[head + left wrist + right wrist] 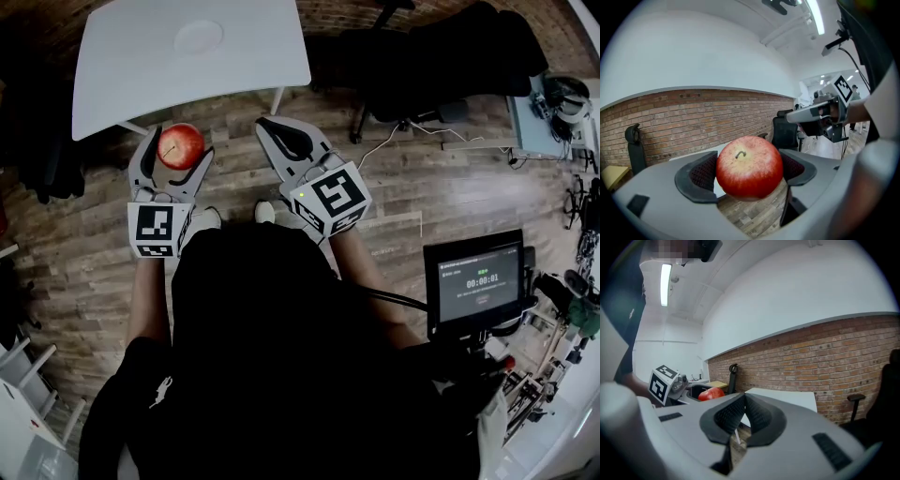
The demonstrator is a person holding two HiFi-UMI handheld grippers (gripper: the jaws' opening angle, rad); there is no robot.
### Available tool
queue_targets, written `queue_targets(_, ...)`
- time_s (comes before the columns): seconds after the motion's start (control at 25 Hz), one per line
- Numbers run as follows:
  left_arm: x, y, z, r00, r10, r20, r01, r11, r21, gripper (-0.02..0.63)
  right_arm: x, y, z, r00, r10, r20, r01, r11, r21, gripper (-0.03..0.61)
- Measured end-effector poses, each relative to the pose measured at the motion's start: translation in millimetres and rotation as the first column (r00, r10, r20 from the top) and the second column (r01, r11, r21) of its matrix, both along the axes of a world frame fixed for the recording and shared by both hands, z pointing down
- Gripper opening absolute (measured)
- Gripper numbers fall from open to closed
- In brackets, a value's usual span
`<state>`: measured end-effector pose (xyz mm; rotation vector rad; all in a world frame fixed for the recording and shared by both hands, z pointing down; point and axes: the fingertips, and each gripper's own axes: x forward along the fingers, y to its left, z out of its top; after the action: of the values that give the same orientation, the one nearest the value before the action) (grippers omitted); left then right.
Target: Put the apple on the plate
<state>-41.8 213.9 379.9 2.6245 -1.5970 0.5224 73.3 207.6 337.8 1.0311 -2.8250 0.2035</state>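
Left tool (175, 150) pinches round red apple (749, 166): transport step. Your right tool (287, 141) pressed together, empty. Next, reach forward, lower apple onto round white plate (199, 36) on white counter (112, 75).

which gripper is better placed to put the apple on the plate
Left. The left gripper holds the apple between its jaws, roughly in line with the plate on the table; the right gripper is shut and empty.
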Motion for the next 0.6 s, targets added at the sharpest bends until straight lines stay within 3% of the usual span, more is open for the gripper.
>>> queue_targets(0.2,36,-16,5,0.999,-0.042,0.016,0.042,0.999,-0.035,0.414,43,-26,9,0.999,-0.032,0.01,0.033,0.999,-0.035,0.003)
queue_targets(0.6,30,3,14,0.992,-0.112,0.06,0.115,0.992,-0.052,0.414,69,-16,26,0.999,-0.042,0.022,0.043,0.998,-0.051,0.003)
